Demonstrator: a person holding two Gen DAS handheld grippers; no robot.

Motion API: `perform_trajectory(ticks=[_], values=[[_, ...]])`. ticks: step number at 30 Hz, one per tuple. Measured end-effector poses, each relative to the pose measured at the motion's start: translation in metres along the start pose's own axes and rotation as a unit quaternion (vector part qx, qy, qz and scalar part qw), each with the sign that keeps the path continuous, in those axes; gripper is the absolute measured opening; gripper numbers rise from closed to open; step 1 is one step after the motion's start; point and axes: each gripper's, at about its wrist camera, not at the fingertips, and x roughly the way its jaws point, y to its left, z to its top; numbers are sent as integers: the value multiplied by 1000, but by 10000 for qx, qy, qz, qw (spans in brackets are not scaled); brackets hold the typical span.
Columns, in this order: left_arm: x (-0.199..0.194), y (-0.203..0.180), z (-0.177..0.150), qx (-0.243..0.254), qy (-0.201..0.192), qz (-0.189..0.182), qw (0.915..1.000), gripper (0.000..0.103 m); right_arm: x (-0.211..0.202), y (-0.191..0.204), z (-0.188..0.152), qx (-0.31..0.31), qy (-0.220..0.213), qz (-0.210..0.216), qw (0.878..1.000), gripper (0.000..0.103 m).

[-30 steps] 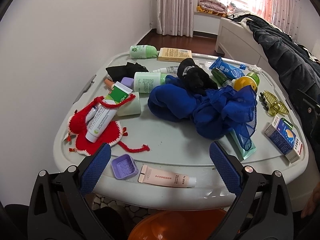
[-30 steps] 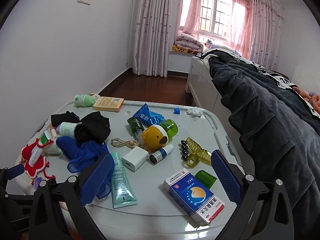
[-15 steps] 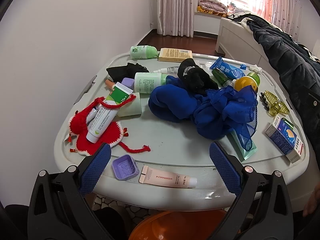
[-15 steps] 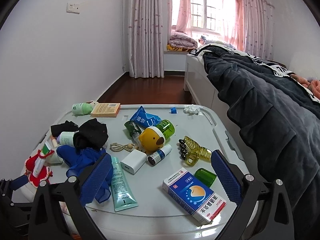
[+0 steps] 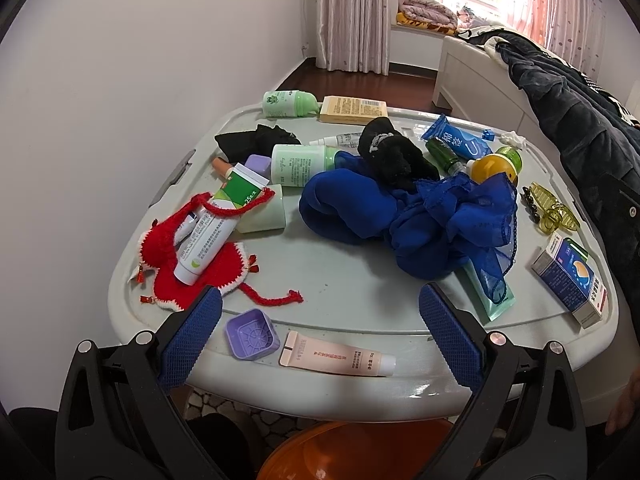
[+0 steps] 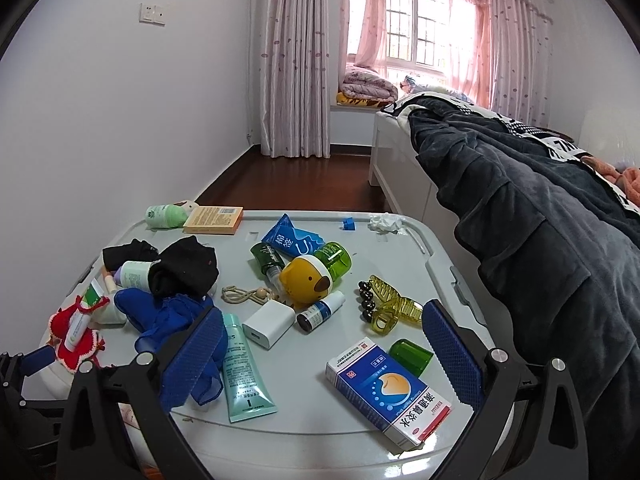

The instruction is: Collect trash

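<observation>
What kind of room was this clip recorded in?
Most likely a bedroom: a white bed piled with dark bedding, pink curtains at a window, folded quilts on its ledge.

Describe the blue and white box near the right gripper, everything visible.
The box is a blue and white carton that looks like cardboard, with an orange-and-white emblem, printed text and red end marks. It seems closed and lies flat near the front right edge of the grey lid. A green cap sits beside its far edge; contact is unclear. The open right gripper isn't touching it.
</observation>
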Motion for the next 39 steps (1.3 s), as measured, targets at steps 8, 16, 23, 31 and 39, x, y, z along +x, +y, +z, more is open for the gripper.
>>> perform_trajectory(ticks=[8, 16, 23, 31, 39], values=[[2, -4, 0, 6, 9, 3, 10000, 96, -3, 1, 0, -60, -47, -14, 10000, 98], [0, -5, -1, -3, 2, 12, 10000, 96, -4, 3, 0, -94, -78, -29, 9999, 98], [0, -5, -1, -3, 3, 8, 10000, 96, -5, 2, 1, -89, -104, -43, 9999, 98], [13, 29, 0, -443, 86, -38, 9990, 96, -11, -6, 5, -51, -268, -296, 9992, 98], [26, 25, -16, -139, 264, -520, 9982, 96, -17, -33, 11, 304, -272, -263, 9988, 98]])
